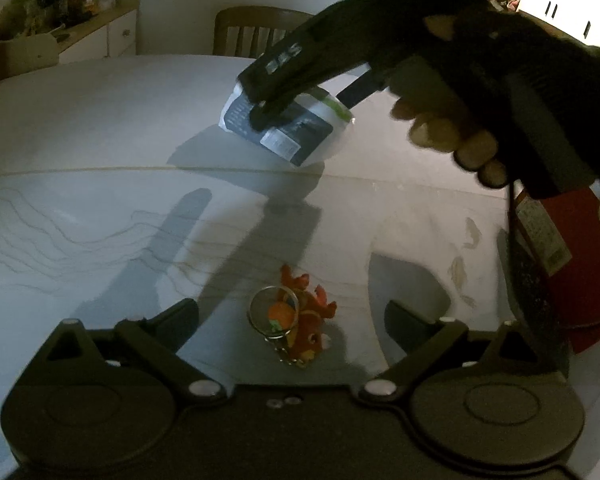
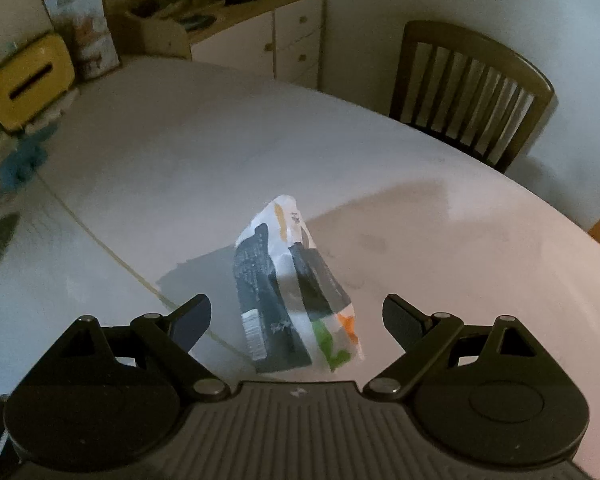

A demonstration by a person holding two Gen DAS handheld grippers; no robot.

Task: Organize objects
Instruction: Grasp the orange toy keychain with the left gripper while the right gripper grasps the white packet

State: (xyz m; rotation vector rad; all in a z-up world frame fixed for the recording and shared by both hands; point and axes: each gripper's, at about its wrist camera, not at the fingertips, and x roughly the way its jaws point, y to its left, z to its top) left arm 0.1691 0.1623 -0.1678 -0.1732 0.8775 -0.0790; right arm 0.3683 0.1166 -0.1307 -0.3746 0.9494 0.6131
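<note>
Tabletop: big pale surface, mostly bare from what we see.
Packet: small crinkly snack pouch lying mid-tabletop, just ahead of our right tool. Looks light, soft and probably slippery film, so we'd pinch the flat sealed edge, not the puffy middle.
Right tool: jaws spread wide either side of the packet, gripping nothing.
Left tool: also wide, empty.
Orange toy: little plush-looking keychain between the left tool's fingers, on the tabletop.

Glossy plastic packet on smooth, shiny table.
</note>
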